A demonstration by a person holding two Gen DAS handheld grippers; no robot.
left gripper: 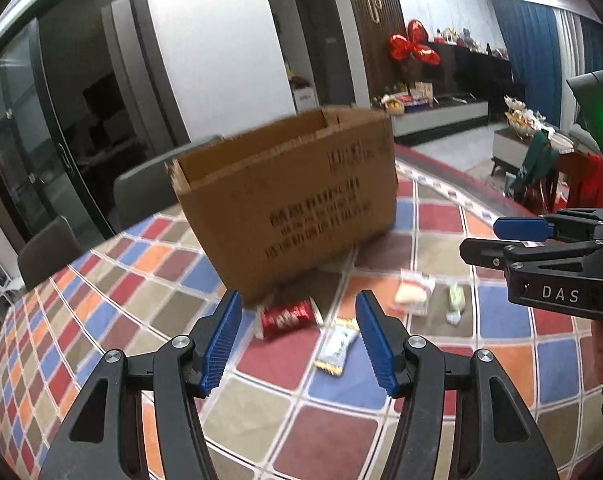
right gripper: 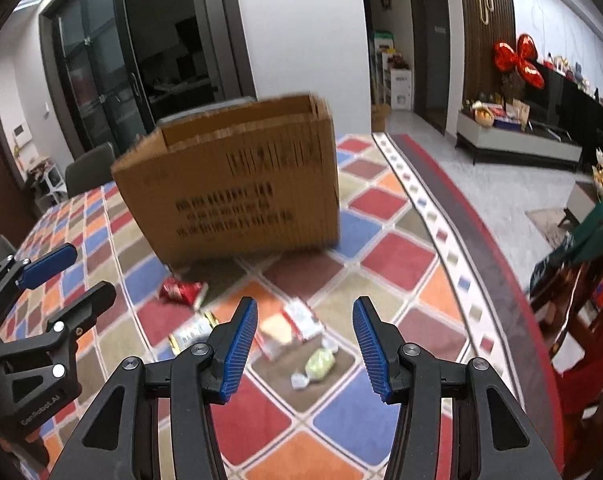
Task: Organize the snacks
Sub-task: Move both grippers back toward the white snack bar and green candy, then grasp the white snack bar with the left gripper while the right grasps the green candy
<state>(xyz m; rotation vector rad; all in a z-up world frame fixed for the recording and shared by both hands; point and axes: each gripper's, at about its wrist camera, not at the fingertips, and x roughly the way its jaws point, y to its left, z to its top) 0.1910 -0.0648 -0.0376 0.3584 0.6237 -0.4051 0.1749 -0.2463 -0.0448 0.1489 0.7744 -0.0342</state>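
Four snacks lie on the checkered worktop (left gripper: pixel 101 304) in front of an open cardboard box (left gripper: pixel 289 196), which fills frame centre in both views. Red packet (left gripper: pixel 287 317) lies just at the box's near bottom corner; white-and-gold bar (left gripper: pixel 337 346) below it; clear pouch with a pale cake (left gripper: pixel 413 292) and green wrapped candy (left gripper: pixel 455 302) to the right, near each other. Left claw (left gripper: pixel 297 340) released, nothing between its blue pads, bottom centre of frame. Right claw (right gripper: pixel 305 344) also released and empty, above pouch and candy, not touching.
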